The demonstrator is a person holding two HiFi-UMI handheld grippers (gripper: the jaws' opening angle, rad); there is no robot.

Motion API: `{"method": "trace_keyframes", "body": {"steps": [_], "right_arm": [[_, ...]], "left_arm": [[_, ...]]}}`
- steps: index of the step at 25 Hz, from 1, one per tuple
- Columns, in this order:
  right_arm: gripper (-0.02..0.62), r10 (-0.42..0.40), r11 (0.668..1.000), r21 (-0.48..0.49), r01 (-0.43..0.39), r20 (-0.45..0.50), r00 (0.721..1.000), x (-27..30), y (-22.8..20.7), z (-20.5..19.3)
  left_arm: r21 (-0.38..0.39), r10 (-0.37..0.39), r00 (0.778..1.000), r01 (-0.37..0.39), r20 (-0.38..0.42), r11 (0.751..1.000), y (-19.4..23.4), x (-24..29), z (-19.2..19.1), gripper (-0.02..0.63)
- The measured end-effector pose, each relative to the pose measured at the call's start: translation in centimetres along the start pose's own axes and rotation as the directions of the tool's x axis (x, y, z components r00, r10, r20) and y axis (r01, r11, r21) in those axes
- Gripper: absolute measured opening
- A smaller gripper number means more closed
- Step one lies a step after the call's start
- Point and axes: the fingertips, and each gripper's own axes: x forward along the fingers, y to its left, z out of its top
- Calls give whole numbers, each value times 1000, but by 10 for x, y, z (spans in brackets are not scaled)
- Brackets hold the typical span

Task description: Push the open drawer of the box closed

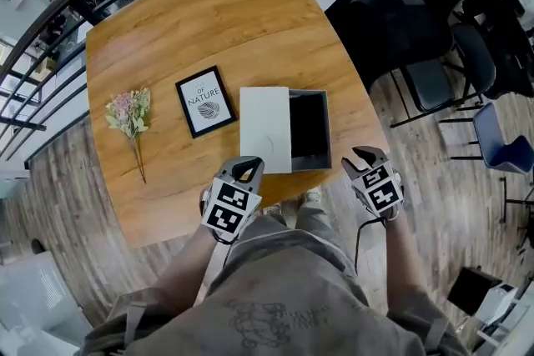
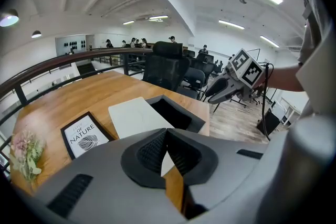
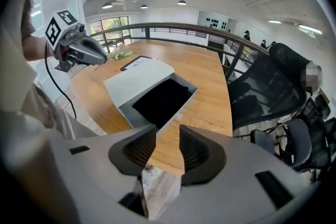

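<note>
**Head view.** The box (image 1: 265, 129) sits mid-frame on the round wooden surface (image 1: 250, 21), pale top to the left. Its drawer (image 1: 309, 127) is pulled out to the right, with a dark interior. A framed print (image 1: 204, 102) lies just left of the box, and dried flowers (image 1: 129, 114) lie further left. The left gripper (image 1: 247, 168) is at lower centre, by the box's lower edge. The right gripper (image 1: 365, 155) is at lower right, near the drawer's lower right corner. Neither appears to touch the box.

**Left gripper view.** Fingers pressed together at the tips, nothing between them. The box is at centre frame, beyond them.

**Right gripper view.** Fingers spread, with only bare surface and floor in the gap. The drawer is at centre frame, its outer end nearest the camera.

**Handling, judged.** The box looks like light, stiff card and may skate on the smooth wood. The best contact is the drawer's flat outer end wall, pushed square toward the pale top, with 1 gripper bracing the box's opposite side.
</note>
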Motion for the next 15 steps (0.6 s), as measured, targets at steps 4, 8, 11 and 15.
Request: {"method": "trace_keyframes", "body": {"steps": [4,8,11,15], "right_arm": [[155,12,997,-80,-17,-62,998,30,-13,-5],[155,39,983,-174,-60,-122,992,58,-23,-10],[155,88,966,-229,-123,-159,983,77,-27,-11],[155,172,936,-271,-225,-206,963,98,-32,-14]], "left_arm": [[-35,25,999,-27,-43,999,9,11,-9,17],[-84,61,996,-66,-61,994,16,17,-12,17],[-134,99,992,-109,-78,985,21,20,-15,17],[-154,166,977,-185,-132,970,23,24,-14,17]]}}
